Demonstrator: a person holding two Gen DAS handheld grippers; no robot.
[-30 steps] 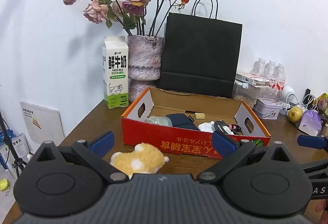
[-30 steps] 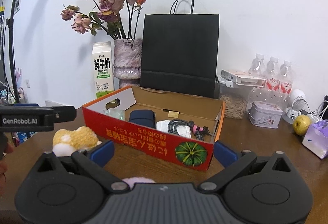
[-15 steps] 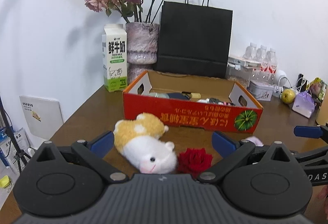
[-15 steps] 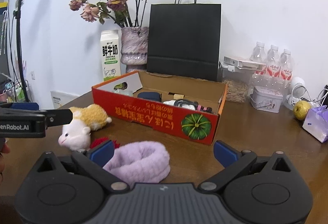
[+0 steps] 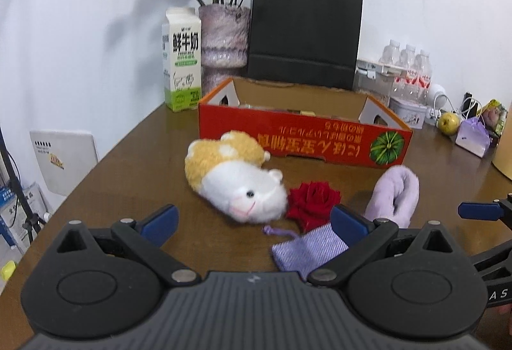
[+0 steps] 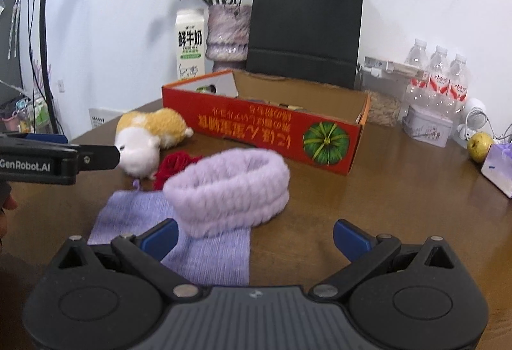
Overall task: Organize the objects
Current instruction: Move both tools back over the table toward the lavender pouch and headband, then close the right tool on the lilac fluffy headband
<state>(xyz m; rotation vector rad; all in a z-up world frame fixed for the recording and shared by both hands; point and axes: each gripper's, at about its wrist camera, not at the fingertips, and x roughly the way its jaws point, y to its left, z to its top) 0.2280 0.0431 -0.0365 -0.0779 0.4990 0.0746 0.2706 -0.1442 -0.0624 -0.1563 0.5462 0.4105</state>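
Observation:
A red cardboard box stands open on the brown table, also in the right wrist view. In front of it lie a yellow-and-white plush hamster, a red fabric rose, a fluffy lilac headband and a flat lilac pouch. My left gripper is open and empty, just short of the hamster and pouch. My right gripper is open and empty, just short of the headband.
Behind the box stand a milk carton, a vase of dried roses and a black paper bag. At the right are water bottles, a tin, a yellow fruit and a lilac gift box.
Both grippers have pulled back from the box and dropped lower. The hamster, rose, headband and pouch have come into view in front of them. Both stay open.

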